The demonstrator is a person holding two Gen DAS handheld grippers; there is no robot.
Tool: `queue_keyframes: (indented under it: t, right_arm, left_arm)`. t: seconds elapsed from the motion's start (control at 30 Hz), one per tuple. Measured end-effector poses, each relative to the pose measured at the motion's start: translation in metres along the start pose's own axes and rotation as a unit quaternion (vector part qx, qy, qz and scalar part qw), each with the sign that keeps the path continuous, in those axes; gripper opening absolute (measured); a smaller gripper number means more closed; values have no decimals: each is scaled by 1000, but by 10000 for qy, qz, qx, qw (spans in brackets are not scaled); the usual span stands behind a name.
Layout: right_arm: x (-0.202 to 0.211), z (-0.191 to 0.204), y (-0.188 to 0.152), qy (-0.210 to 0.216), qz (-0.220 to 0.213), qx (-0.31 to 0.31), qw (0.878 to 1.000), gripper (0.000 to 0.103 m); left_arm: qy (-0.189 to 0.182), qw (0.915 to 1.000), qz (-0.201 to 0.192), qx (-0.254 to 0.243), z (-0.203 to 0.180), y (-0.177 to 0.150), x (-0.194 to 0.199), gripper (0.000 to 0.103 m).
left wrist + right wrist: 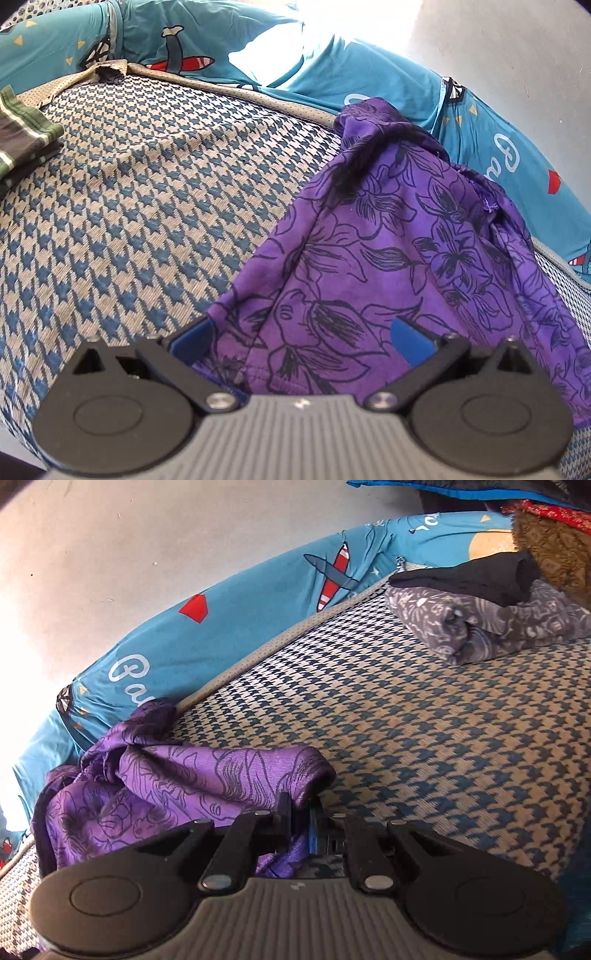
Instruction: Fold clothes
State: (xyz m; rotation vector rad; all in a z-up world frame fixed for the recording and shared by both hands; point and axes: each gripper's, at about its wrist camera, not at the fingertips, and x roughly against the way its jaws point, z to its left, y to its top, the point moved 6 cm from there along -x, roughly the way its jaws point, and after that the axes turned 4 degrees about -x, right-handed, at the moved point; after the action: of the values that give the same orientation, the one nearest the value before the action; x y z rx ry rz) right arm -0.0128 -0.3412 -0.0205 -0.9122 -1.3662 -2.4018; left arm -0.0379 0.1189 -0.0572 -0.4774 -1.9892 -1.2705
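The purple cloth [388,251] lies crumpled on the houndstooth bed [147,206]. The left tool [301,338] is spread wide over its hem; the right tool [300,821] is pressed together, pinching a rolled edge of it.

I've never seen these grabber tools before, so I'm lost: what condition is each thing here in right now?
Left gripper: open, fingers either side of the purple cloth.
Right gripper: shut on the purple cloth.
Purple cloth: crumpled, unfolded, lying on the mat.
Grey garment: folded, on the mat.
Black garment: folded, stacked on the grey one.
Green striped garment: folded, at the mat's edge.
Mat: spread flat.
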Motion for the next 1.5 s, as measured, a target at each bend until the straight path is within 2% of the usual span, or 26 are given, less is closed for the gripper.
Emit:
queue_keyframes:
  t: [0.27,0.37,0.47,0.57,0.73,0.83,1.07,1.33,1.5]
  right_arm:
    - [26,-12,-27,-292,-104,481,9984,8]
    - [22,-25,-29,-554,-37,347,9979,8]
    - [32,-29,-23,-621,-333,334,9970,9]
    - [39,-22,-24,-271,-384,397,9981,11]
    - [40,4,-41,334,-68,816,9961,11]
    - [39,22,-54,690,165,1026,9922,11]
    - [38,59,-84,1217,586,1445,9802,12]
    - [47,115,-120,1895,870,2187,9533,12]
    - [55,157,-149,2469,1071,2658,9257,13]
  left_arm:
    - [76,9997,-68,213,23,-3,16,103]
    - [104,9995,-94,292,32,-4,22,103]
    - [117,9992,-119,358,38,-5,26,103]
    - [124,9990,-144,416,42,-5,30,103]
    - [151,9993,-133,310,39,-7,32,103]
    - [182,9994,-126,272,39,-7,34,103]
    - [321,9992,-118,225,42,-6,37,103]
    - [394,9991,-139,50,48,20,47,103]
    - [439,9989,-150,-88,52,37,53,103]
